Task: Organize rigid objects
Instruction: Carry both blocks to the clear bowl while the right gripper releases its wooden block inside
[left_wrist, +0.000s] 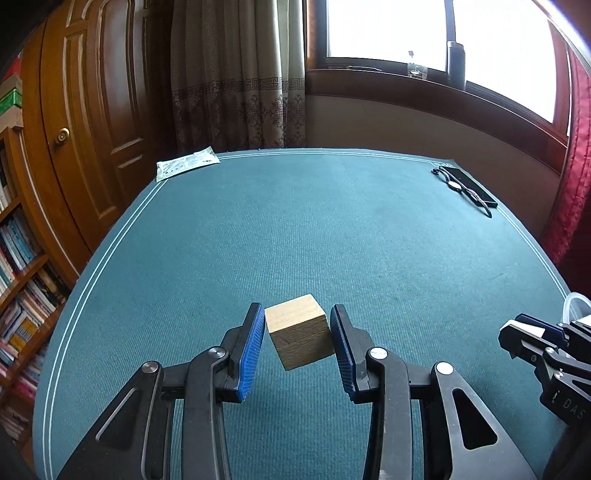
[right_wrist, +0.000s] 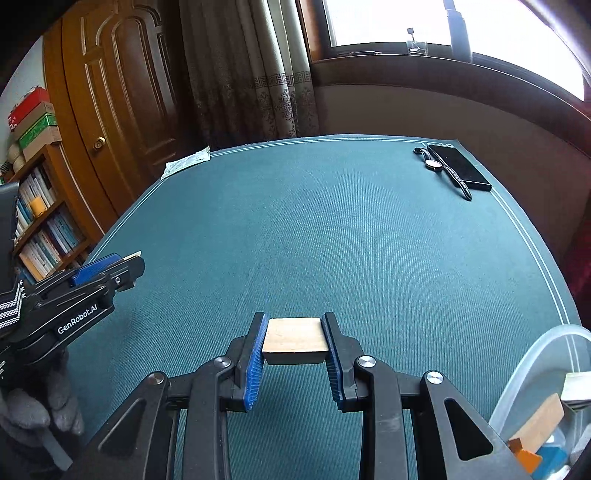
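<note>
**Both grippers carry wooden blocks over the green table**

Left wrist view: the left gripper (left_wrist: 297, 332) is clamped on a cube (left_wrist: 298, 336), tilted, its blue pads pressing both sides, clear of the table (left_wrist: 332, 229); at 3 o'clock the right gripper (left_wrist: 517, 338) shows at the edge, something pale between its fingers.

Right wrist view: the right gripper (right_wrist: 294, 341) is closed on a flat block (right_wrist: 294, 339), held level above the cloth; at 4 o'clock a clear tub (right_wrist: 535, 369) holds more blocks, one wooden, one orange, one blue; at 9 o'clock the left gripper (right_wrist: 125, 267) is seen side-on, a gloved hand (right_wrist: 37, 410) below it.

Farther out, at 1 o'clock near the far corner, a phone (right_wrist: 460, 168) lies with a watch (right_wrist: 439, 168) just beside it; at 11 o'clock a paper packet (right_wrist: 186, 162) overhangs the far edge; beyond stand a door (right_wrist: 122, 107), a curtain (right_wrist: 258, 74) and a window (right_wrist: 443, 22).
</note>
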